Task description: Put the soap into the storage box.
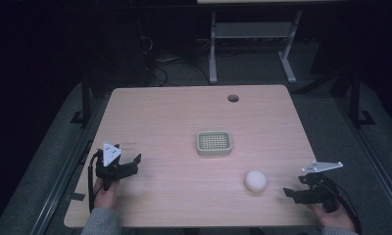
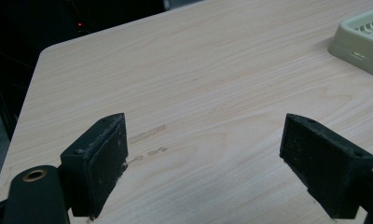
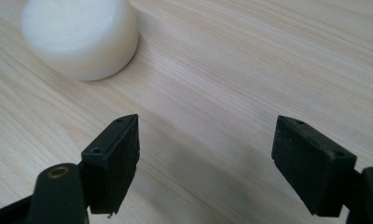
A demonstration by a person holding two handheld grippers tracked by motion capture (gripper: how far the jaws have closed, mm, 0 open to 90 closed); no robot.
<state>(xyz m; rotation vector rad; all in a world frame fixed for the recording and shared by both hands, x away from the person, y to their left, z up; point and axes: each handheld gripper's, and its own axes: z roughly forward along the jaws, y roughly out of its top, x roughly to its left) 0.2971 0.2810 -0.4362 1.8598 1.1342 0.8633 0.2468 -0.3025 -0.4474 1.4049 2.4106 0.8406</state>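
A white round soap-like puck (image 1: 256, 180) lies on the wooden table (image 1: 174, 112) near its front right. In the right gripper view the puck (image 3: 79, 35) sits at the upper left, ahead of the jaws and apart from them. My right gripper (image 1: 293, 185) rests just right of it, open, with bare wood between its jaws (image 3: 205, 137). A pale green slotted dish (image 1: 214, 142) stands at the table's middle. My left gripper (image 1: 134, 164) is at the front left, open and holding nothing (image 2: 204, 140); the dish's corner (image 2: 362, 42) shows far to its right.
A round cable hole (image 1: 233, 98) sits near the table's far edge. A grey desk frame (image 1: 253, 34) stands on the dark floor beyond the table. A faint tape mark (image 2: 147, 134) lies on the wood ahead of the left jaws.
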